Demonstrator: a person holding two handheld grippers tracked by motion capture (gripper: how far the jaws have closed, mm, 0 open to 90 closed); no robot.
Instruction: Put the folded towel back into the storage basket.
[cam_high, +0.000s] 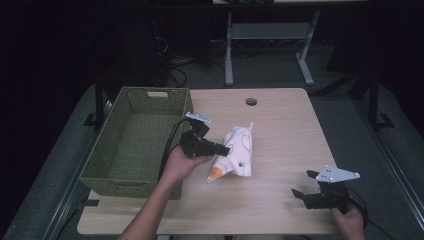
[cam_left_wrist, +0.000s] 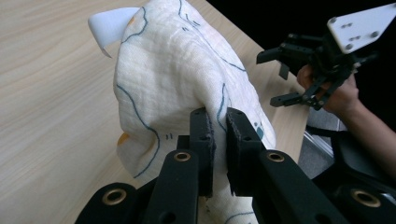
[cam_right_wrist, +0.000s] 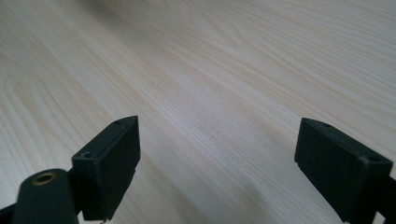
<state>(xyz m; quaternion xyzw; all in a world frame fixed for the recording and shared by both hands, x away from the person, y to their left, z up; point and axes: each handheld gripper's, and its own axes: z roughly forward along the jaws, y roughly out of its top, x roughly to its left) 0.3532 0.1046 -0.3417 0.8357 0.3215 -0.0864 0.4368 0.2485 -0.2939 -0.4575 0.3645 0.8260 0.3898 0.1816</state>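
A white cloth (cam_high: 236, 152) with thin blue line drawings and an orange patch lies bunched near the middle of the wooden table. My left gripper (cam_high: 224, 149) is shut on a fold of the cloth (cam_left_wrist: 173, 74), and the fabric is pinched between its two black jaws (cam_left_wrist: 219, 120). My right gripper (cam_high: 304, 183) stands open near the table's front right edge, away from the cloth, with bare wood between its jaws (cam_right_wrist: 219, 140). In the left gripper view the right gripper (cam_left_wrist: 275, 77) shows farther off, held in a hand.
A green woven basket (cam_high: 107, 172) stands at the table's left side, right beside my left hand, and looks hollow inside. A round cable hole (cam_high: 251, 101) sits near the table's far edge. Beyond the table stand desk legs (cam_high: 229, 50) and cables on the floor.
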